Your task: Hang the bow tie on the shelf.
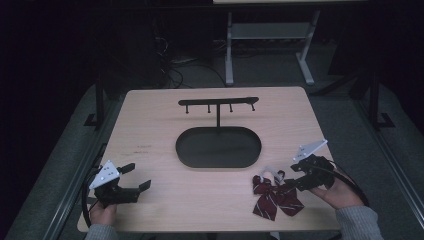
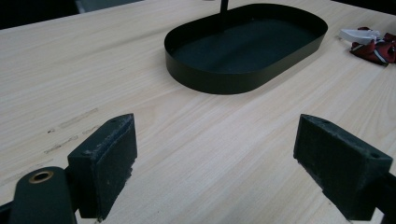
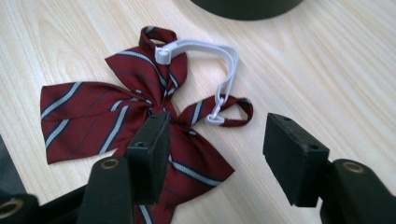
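The wooden table [image 1: 150, 125] is the biggest thing before me, and I place everything else by the black oval tray [image 1: 218, 147] that sits at its middle. Behind the tray a thin post carries a black hook rail [image 1: 218, 102]; in my left gripper view the post is cut off at the top edge, so the rail is out of that frame. A few faint dark marks lie on the wood to the left of the tray, too small and blurred to read as writing.

My left gripper [image 2: 224, 154] hangs near the table's front left corner, well apart from the tray, jaws spread wide with nothing but bare wood between them.

My right gripper [image 3: 212, 154] is at the tray's front right, jaws also wide apart and gripping nothing. The dark red striped bow tie [image 3: 121, 116] lies flat on the table just in front of the tray, and my left jaw hides part of its lower wing. Its white elastic strap [image 3: 219, 60] loops from the knot toward the tray. I can make out no label on the cloth.
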Available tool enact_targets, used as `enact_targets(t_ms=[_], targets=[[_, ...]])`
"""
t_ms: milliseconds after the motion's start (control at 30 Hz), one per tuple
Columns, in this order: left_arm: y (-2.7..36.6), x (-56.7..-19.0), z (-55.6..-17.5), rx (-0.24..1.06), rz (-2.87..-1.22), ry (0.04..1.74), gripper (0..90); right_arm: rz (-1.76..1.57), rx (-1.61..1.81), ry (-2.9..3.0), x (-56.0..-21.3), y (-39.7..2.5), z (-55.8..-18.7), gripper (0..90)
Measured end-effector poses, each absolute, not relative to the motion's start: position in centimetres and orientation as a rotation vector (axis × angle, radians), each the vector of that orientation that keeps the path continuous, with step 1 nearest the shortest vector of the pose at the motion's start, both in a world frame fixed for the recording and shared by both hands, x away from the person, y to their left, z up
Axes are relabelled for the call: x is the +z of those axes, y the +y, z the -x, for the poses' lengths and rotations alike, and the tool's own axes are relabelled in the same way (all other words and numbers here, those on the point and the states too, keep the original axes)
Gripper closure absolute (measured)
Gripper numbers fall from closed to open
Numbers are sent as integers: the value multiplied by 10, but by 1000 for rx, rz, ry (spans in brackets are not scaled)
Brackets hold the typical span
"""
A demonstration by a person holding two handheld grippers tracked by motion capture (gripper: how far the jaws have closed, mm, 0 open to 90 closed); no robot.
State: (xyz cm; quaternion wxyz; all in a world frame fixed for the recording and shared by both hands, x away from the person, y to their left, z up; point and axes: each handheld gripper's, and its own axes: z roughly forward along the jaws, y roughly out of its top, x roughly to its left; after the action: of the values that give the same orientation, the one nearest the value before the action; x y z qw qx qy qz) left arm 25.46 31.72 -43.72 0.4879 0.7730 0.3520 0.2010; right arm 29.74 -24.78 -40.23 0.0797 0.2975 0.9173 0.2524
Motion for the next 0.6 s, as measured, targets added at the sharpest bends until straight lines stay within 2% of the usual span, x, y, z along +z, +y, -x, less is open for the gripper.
enact_targets(t_ms=[600], targets=[[317,-436,-254,492,-1888,843,131,-786,687,2827,-398,-220,-321,465]])
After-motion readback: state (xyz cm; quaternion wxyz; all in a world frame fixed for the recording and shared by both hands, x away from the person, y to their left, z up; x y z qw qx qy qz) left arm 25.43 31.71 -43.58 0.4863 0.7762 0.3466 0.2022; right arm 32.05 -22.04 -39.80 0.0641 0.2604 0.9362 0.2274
